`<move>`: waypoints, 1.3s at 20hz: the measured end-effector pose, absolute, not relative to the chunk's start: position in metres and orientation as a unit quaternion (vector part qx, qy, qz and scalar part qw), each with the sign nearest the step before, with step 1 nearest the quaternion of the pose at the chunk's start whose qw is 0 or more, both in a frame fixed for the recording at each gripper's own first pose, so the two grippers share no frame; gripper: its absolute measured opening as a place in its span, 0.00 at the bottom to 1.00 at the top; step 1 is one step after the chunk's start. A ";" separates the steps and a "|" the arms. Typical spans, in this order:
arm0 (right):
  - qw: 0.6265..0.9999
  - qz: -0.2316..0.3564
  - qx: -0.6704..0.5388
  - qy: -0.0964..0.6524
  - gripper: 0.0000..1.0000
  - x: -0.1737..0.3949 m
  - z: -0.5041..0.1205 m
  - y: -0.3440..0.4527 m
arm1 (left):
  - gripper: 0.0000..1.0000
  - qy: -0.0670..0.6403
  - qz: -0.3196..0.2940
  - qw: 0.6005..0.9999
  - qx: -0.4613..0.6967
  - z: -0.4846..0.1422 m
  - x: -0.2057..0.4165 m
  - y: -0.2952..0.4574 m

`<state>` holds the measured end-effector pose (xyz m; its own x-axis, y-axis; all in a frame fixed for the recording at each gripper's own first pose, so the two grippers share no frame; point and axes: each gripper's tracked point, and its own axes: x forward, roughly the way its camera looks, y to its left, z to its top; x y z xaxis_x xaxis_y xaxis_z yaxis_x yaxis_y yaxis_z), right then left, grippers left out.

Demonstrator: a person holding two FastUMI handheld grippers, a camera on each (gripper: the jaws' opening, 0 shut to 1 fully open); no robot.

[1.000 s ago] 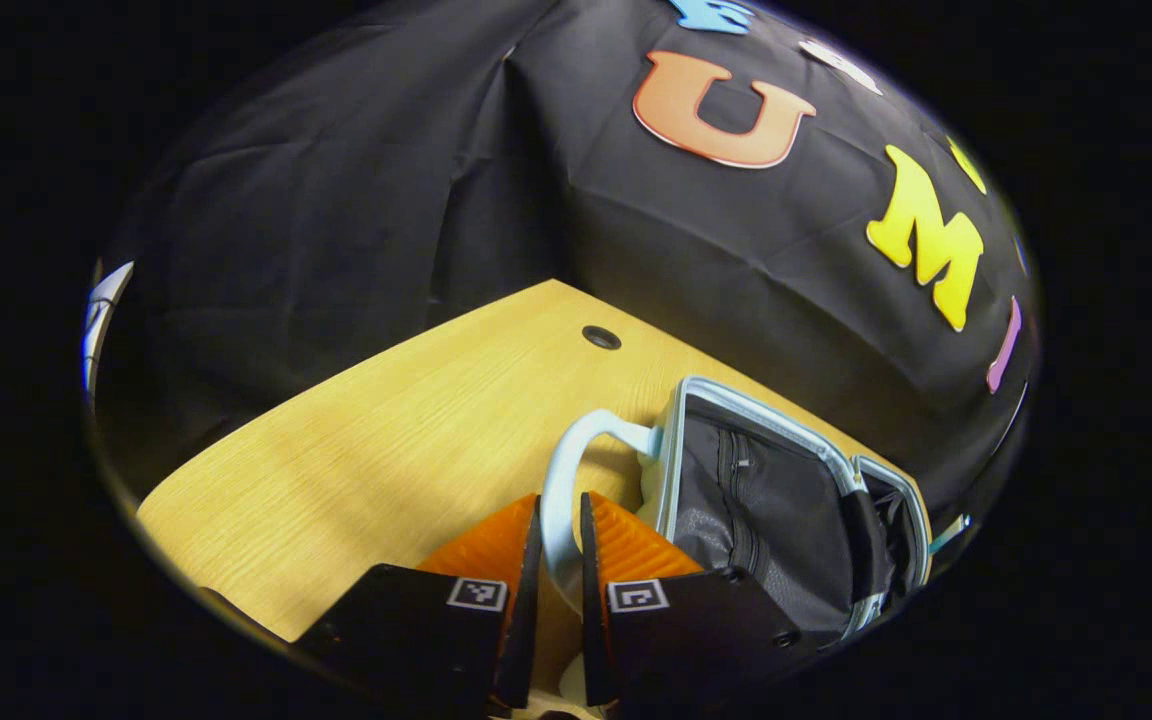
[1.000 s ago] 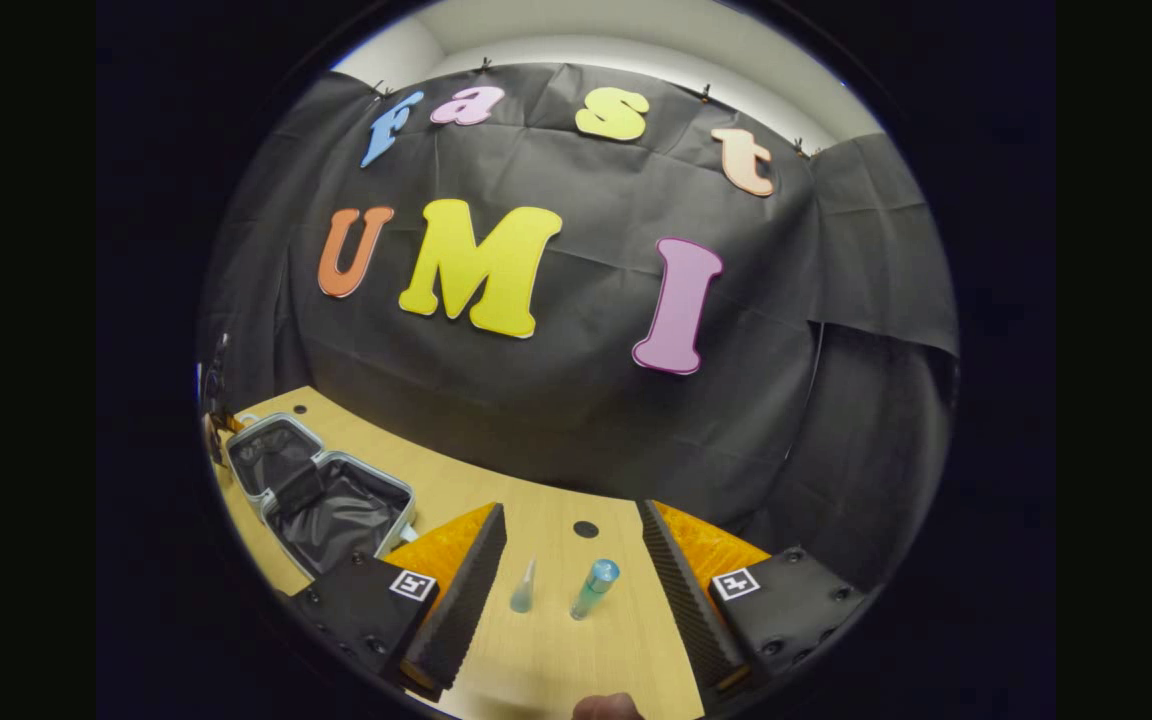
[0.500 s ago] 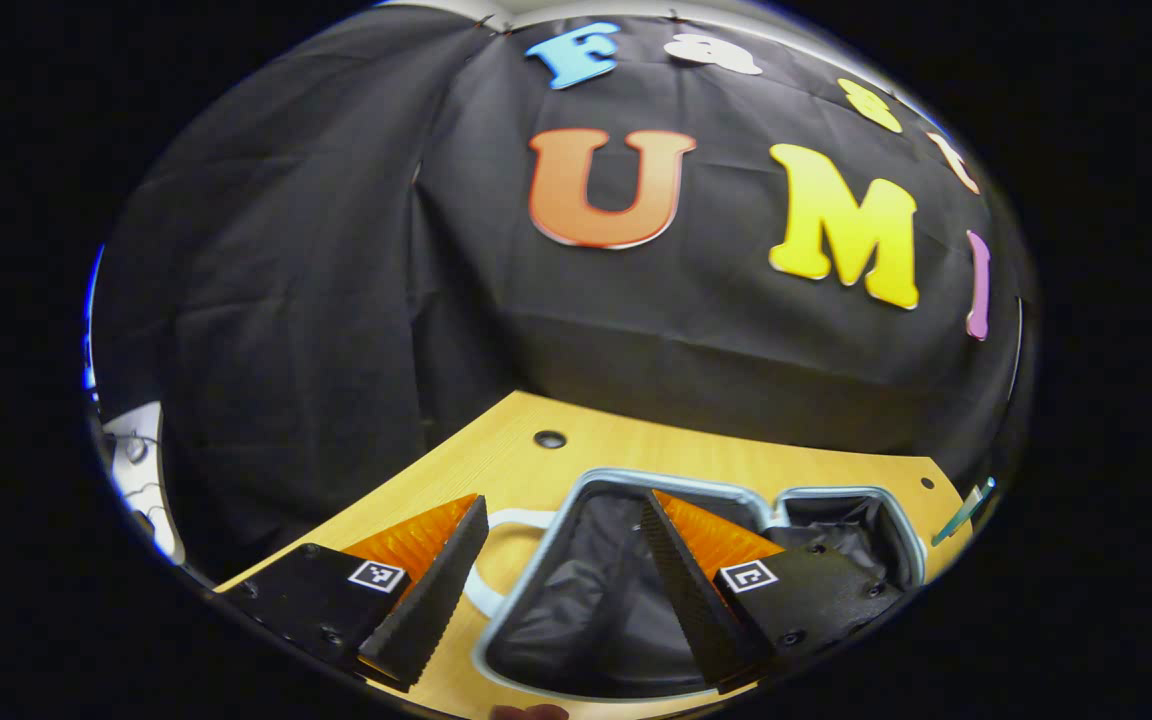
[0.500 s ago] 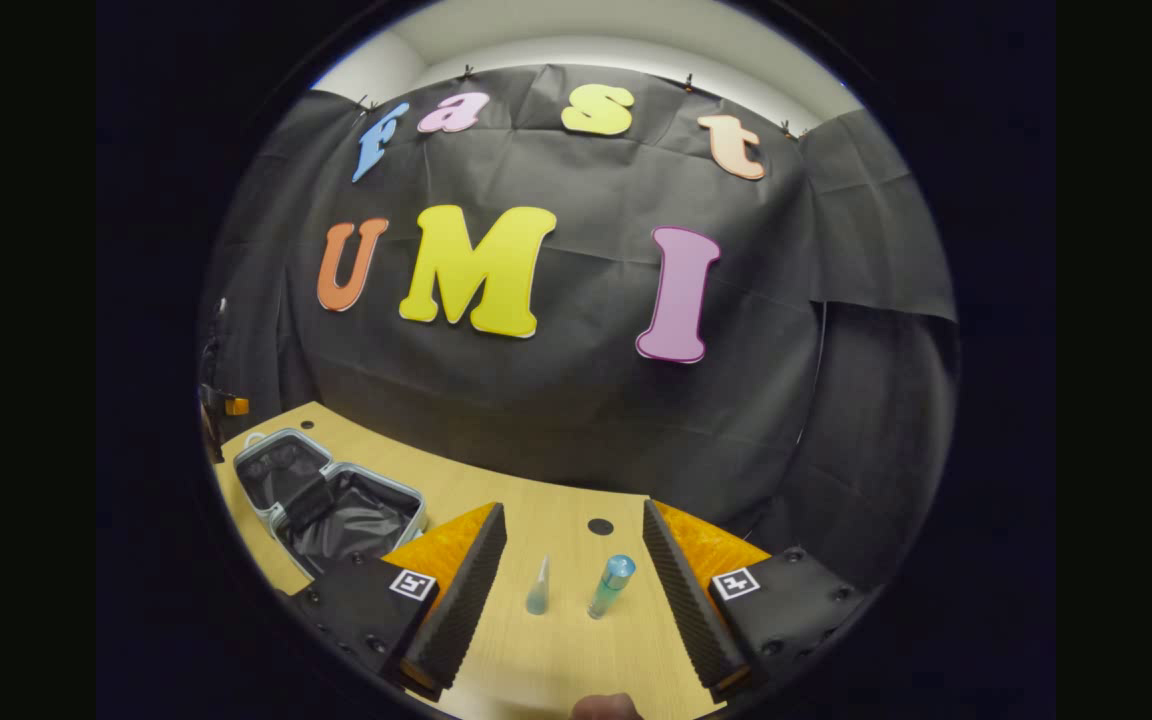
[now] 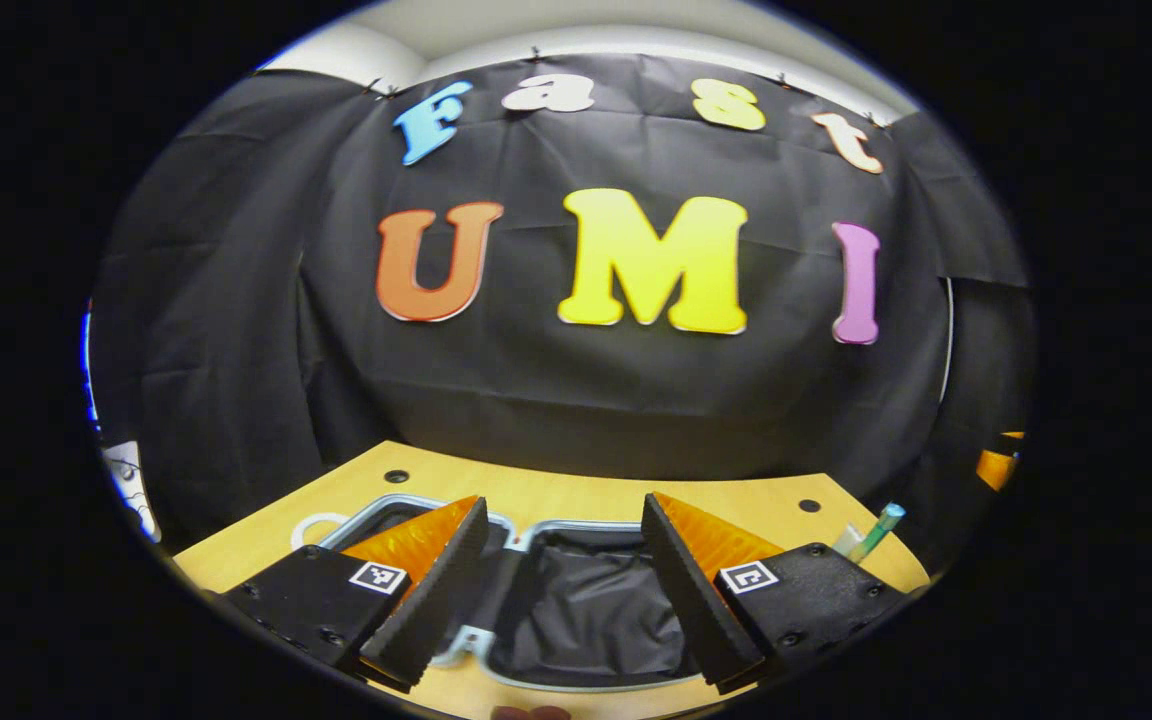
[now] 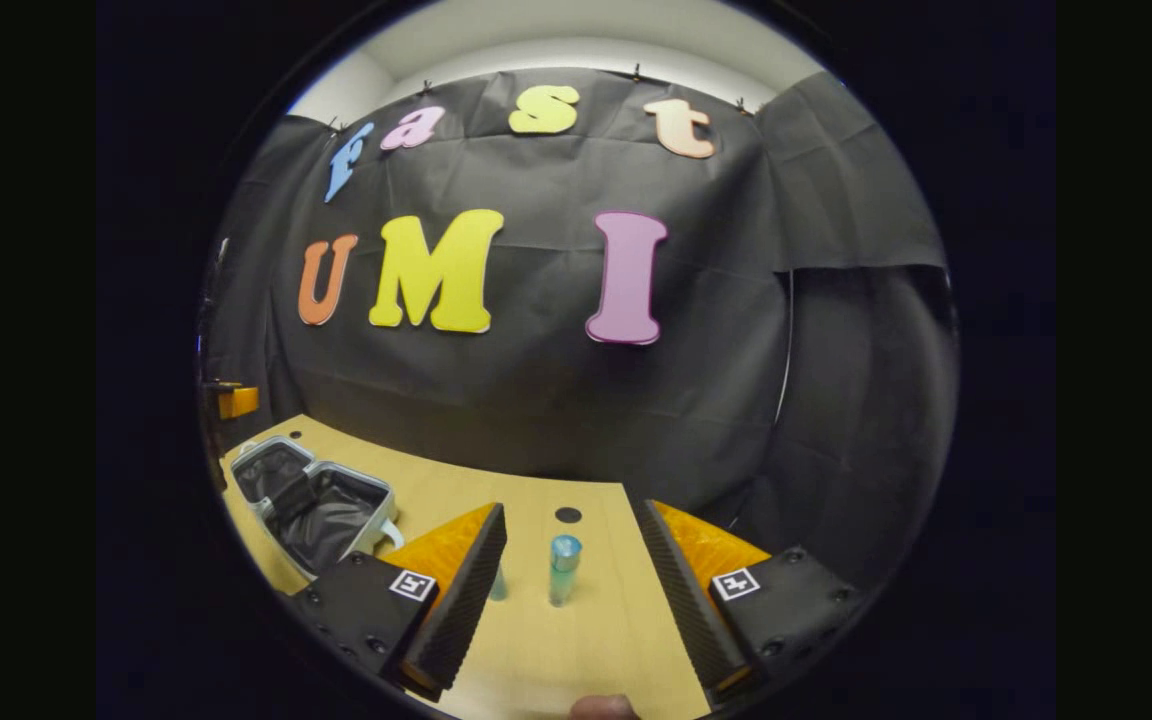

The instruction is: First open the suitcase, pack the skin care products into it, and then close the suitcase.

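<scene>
Down at the bottom of the left gripper view, the left gripper [image 5: 564, 580] has its two orange and black fingers [image 5: 423, 590] spread wide apart, and they hold nothing. Right past the fingers lies the suitcase [image 5: 591, 610]. It is open and flat on the wooden table [image 5: 576, 495], and you can see its dark cloth lining inside a pale blue rim. A pale handle loop [image 5: 313, 524] sticks out at its left end. Off to the right, near the table's edge, a bottle with a blue-green cap [image 5: 876, 530] stands next to a pale tube [image 5: 846, 540]. A small dark hole [image 5: 396, 476] sits in the table top farther back.

Low in the right gripper view, the right gripper [image 6: 568, 585] is wide open too, with nothing between its fingers [image 6: 456, 600]. A fingertip [image 6: 601, 708] of the person holding it peeks in at the very bottom. Between the fingers, a little way ahead, the blue-green bottle [image 6: 563, 568] stands upright on the table [image 6: 576, 650]. A small clear tube [image 6: 499, 582] stands just beside the left finger, partly hidden by it. A bit farther on is another dark hole [image 6: 568, 515] in the table. Way over to the left, well apart from the bottles, the open suitcase [image 6: 311, 500] lies with both halves showing. Behind everything hangs the black cloth wall [image 6: 556, 400].
</scene>
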<state>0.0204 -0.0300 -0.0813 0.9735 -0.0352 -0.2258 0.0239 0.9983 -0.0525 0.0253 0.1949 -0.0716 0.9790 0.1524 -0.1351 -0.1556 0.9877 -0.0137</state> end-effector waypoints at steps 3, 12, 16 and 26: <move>0.993 -0.019 -0.024 0.114 0.82 0.019 -0.089 -0.054 | 0.98 0.062 0.048 0.997 -0.008 -0.076 0.023 0.117; 0.989 -0.039 0.000 0.139 0.82 0.005 -0.117 -0.108 | 0.98 0.127 -0.079 0.989 0.013 -0.151 0.038 -0.046; 0.987 -0.056 -0.003 0.151 0.81 -0.004 -0.129 -0.132 | 0.98 0.181 -0.120 0.976 0.014 -0.208 0.053 -0.092; 0.981 -0.105 -0.012 0.166 0.81 -0.041 -0.131 -0.193 | 0.98 0.248 -0.103 0.963 0.021 -0.290 0.117 -0.102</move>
